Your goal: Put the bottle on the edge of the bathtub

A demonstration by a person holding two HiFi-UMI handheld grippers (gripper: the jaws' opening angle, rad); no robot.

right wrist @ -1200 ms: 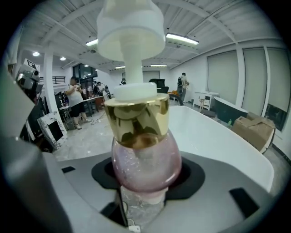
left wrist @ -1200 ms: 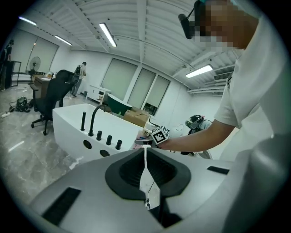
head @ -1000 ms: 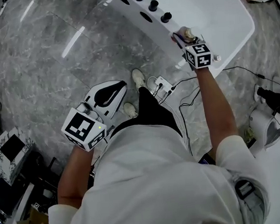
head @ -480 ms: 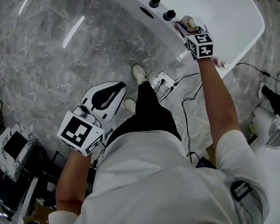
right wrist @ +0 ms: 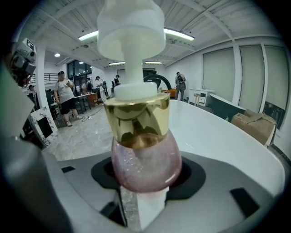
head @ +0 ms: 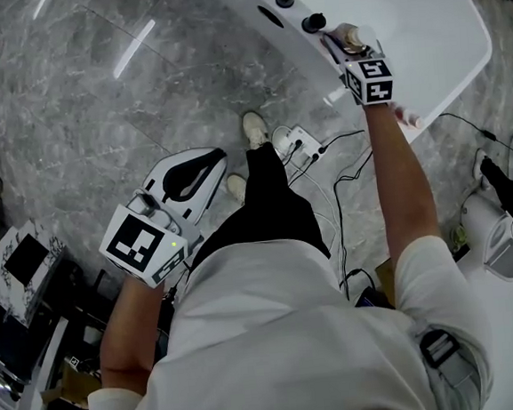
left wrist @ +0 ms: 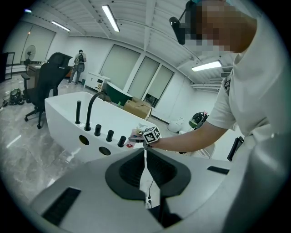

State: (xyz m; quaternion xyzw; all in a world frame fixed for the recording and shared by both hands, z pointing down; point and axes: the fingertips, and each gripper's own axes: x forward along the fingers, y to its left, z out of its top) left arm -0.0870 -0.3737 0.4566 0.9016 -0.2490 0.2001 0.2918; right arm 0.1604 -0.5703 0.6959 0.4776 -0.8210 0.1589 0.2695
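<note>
The right tool [head: 346, 47] is clenching the pink bottle [right wrist: 145, 159] by its body. The bottle is standing upright, long axis vertical and white pump pointing up, over the white bathtub [head: 419, 25] rim at upper right. The left tool [head: 195, 169] is hanging shut and empty above the grey marble floor [head: 96, 106]. The right tool is now sitting nearer the black knobs [head: 314, 21] than a second ago.

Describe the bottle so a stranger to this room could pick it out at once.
Find the white bathtub, then the row of black knobs on its near rim. Just past them, the right hand-held gripper holds the bottle: round pink body, gold collar, white pump, unlike the black knobs beside it.
</note>
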